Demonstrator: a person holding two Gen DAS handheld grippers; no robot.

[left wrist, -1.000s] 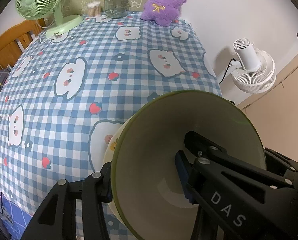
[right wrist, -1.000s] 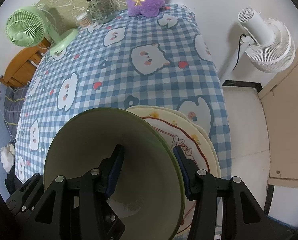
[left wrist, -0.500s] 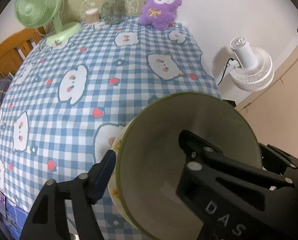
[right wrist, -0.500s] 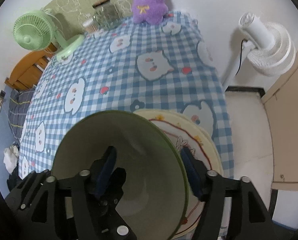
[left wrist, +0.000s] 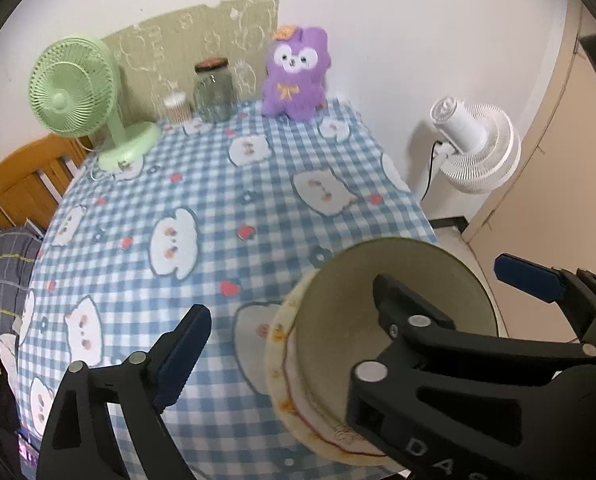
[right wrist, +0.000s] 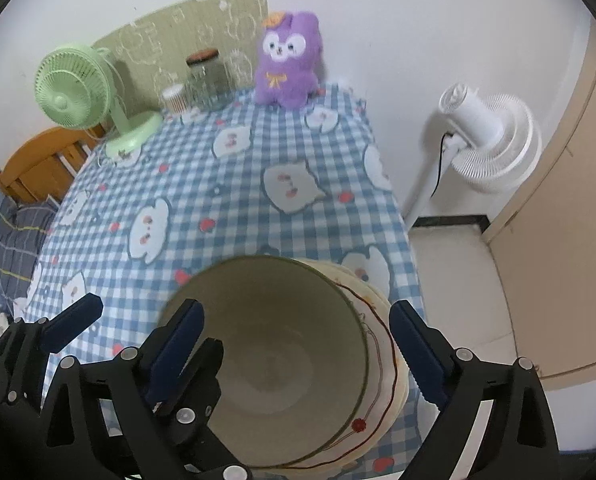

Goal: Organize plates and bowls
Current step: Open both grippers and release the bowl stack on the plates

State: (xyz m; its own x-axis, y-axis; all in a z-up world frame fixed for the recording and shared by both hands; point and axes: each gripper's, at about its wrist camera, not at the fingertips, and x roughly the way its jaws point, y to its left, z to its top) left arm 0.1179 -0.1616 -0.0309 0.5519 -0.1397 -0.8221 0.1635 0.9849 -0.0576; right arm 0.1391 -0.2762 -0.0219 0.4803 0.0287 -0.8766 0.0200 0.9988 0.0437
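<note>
1 green-rimmed bowl [right wrist: 282, 364], lower centre of the right wrist view, sitting on a plate stack [right wrist: 381, 344]; at least 2 plates, exact count unclear. 2 fans: 1 green desk fan [right wrist: 74, 88] upper left, 1 white floor fan [right wrist: 493, 144] upper right. 1 purple plush toy [right wrist: 288, 60] top centre. 1 glass jar [right wrist: 204, 76] left of it, 1 small tub of cotton swabs [right wrist: 174, 98] beside the jar. 1 checked tablecloth [right wrist: 226, 200]. 2 grippers in frame: left gripper [left wrist: 294, 316], right gripper [right wrist: 298, 344]
</note>
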